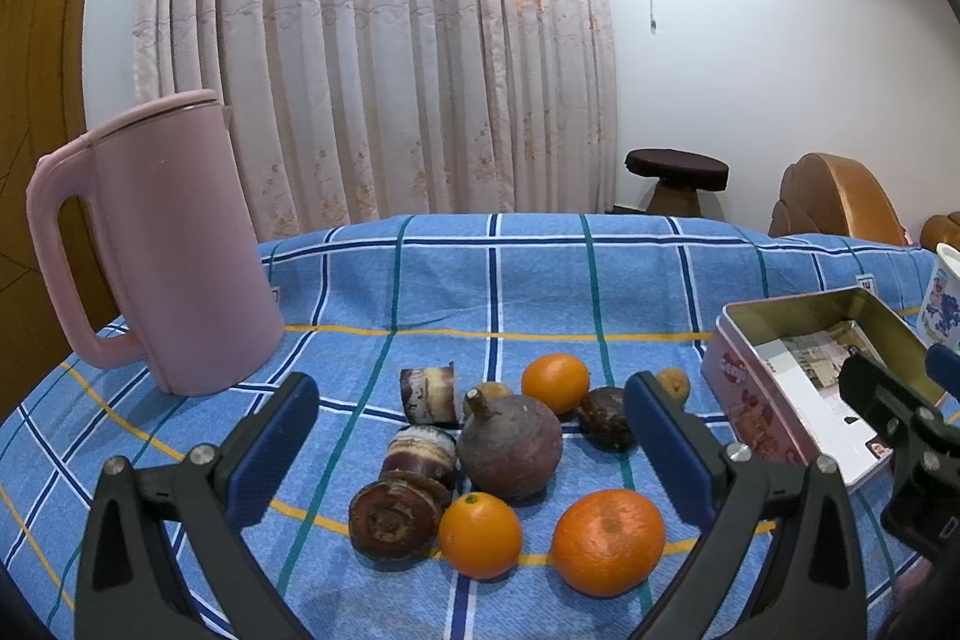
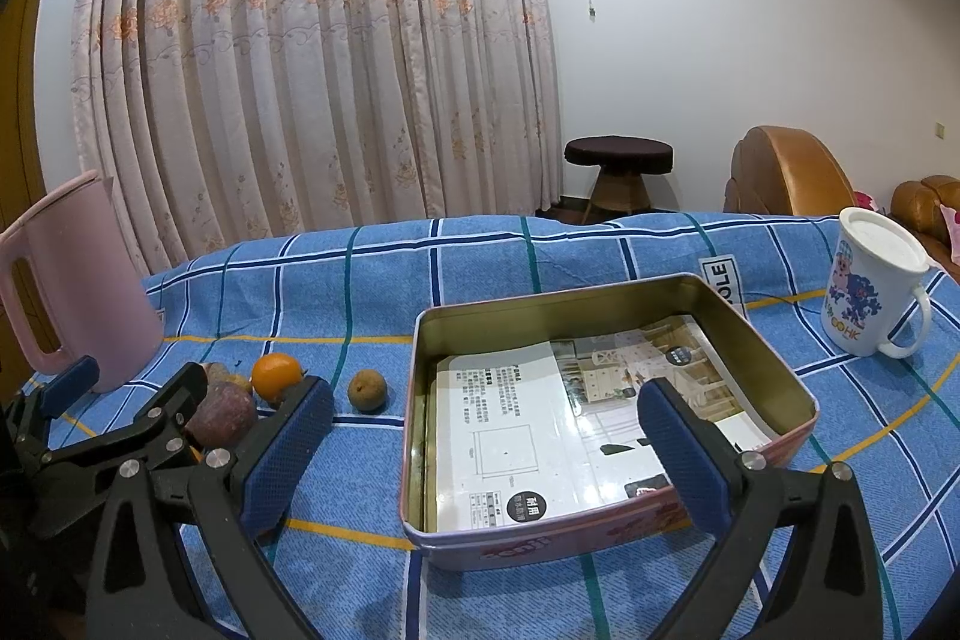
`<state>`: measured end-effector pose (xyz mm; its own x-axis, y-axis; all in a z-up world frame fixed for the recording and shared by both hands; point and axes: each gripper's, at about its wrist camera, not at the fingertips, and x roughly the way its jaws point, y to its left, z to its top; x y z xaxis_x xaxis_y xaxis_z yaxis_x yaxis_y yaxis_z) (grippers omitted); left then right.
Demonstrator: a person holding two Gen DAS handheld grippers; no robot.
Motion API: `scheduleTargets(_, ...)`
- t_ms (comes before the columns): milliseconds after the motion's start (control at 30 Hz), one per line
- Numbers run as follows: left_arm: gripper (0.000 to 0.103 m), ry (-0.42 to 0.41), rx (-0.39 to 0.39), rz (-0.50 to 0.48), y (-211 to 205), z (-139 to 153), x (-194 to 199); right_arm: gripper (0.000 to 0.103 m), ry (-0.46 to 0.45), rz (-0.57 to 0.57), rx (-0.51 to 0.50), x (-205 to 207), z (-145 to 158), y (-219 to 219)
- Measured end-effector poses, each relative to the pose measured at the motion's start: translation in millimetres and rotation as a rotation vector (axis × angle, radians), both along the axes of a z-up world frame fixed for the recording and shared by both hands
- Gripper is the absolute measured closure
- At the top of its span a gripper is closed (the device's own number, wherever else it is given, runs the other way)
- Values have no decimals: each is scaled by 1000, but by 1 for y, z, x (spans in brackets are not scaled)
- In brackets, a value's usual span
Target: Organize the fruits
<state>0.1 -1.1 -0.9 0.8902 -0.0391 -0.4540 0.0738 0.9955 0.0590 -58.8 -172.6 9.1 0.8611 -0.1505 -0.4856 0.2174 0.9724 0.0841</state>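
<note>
A pile of fruit lies on the blue checked cloth. In the left wrist view I see a large orange (image 1: 607,541), a smaller orange (image 1: 479,535), a third orange (image 1: 555,382), a dark purple round fruit (image 1: 510,445) and several brown sugarcane pieces (image 1: 390,517). My left gripper (image 1: 474,445) is open and empty, just above the pile. My right gripper (image 2: 486,451) is open and empty, over the near edge of an open pink tin (image 2: 798,394) lined with a printed leaflet. The tin (image 1: 735,400) also shows to the right of the pile. A small brown fruit (image 2: 367,390) lies left of the tin.
A pink kettle (image 1: 162,250) stands at the back left of the table. A white cartoon mug (image 2: 870,292) stands at the back right. Curtains, a stool (image 2: 618,172) and brown armchairs are beyond the table's far edge.
</note>
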Motion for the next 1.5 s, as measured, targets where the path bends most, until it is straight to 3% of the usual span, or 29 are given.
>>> scheduleTargets(1133, 0, 12, -13, -12, 1, -1, 2, 1, -7, 12, -3, -2, 5, -1)
scheduleTargets(1500, 0, 18, 31, -18, 12, 0, 4, 1, -25, 61, -27, -5, 7, 9)
